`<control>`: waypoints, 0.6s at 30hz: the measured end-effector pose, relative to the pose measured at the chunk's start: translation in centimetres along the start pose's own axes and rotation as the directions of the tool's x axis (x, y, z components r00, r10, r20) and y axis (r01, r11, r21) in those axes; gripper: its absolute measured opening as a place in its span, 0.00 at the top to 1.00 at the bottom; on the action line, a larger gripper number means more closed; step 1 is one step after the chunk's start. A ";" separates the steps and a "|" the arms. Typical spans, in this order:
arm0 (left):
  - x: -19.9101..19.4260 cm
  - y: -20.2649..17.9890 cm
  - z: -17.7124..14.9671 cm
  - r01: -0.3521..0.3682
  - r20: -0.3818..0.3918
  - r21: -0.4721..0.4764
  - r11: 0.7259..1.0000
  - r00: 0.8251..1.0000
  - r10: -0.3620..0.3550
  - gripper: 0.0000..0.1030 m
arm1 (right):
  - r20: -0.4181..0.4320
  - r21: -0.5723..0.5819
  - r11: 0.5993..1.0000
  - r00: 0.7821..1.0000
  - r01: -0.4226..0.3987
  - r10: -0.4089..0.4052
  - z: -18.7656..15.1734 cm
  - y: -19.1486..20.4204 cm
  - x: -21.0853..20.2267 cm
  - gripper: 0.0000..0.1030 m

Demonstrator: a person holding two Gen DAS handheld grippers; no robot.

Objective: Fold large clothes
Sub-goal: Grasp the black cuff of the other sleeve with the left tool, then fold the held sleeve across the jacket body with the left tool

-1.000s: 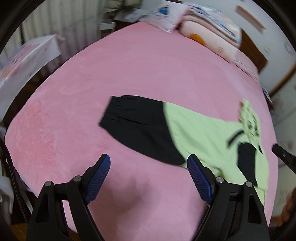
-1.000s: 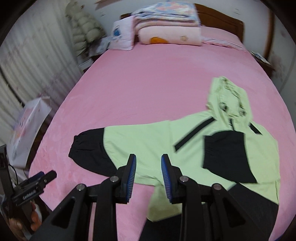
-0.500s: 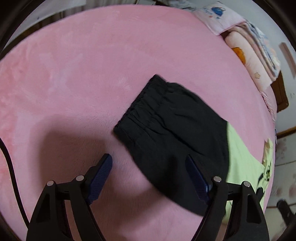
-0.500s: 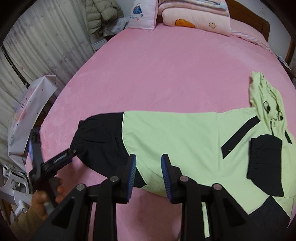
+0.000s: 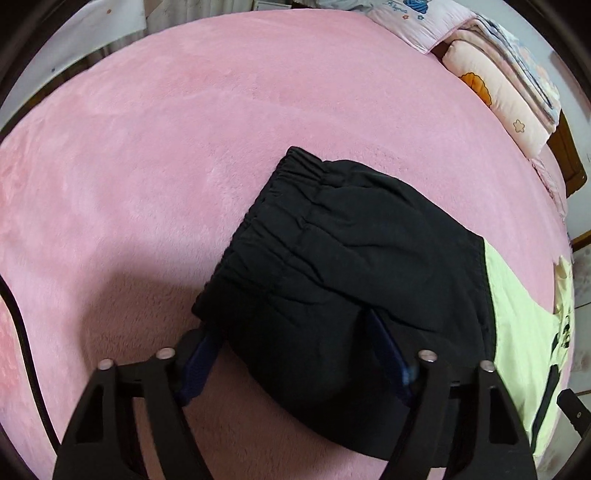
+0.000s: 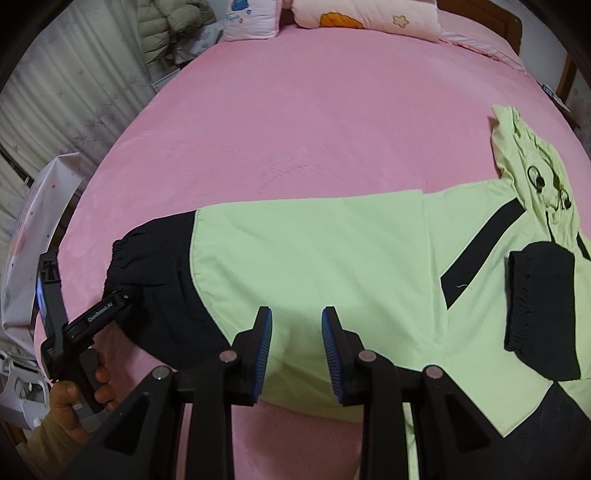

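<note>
Claws first. Left claw (image 5: 295,360) at bottom of left wrist view, jaws closing, black cuff end of sleeve (image 5: 332,266) between them; pads not clearly pressing yet. Right claw (image 6: 297,347) low centre of right wrist view, jaws narrowly apart, nothing between them, above green stretch of same sleeve. Jacket (image 6: 369,280) flat on pink bed (image 6: 295,110), middle to right of frame. Other sleeve (image 6: 541,314) already folded across chest. Left to do, likely: this sleeve, then body. Pillows (image 6: 365,16) at top.
</note>
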State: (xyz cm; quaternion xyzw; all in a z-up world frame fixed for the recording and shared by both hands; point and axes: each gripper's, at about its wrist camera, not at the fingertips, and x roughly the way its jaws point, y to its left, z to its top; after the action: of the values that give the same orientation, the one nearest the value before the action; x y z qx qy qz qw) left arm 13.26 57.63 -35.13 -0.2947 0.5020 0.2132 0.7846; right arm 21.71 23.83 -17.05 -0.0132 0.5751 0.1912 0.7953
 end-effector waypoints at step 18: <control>-5.5 -5.5 0.0 0.037 0.035 0.054 0.998 0.999 -0.039 0.90 | -0.002 -0.022 0.999 0.999 -0.032 0.032 -0.5 0.5 -2.0 0.73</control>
State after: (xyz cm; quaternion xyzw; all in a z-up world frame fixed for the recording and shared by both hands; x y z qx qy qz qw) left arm 14.50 53.32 -28.77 -0.2793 0.4875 0.1902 0.8051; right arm 20.60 23.60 -15.32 -0.0127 0.5737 0.2101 0.7916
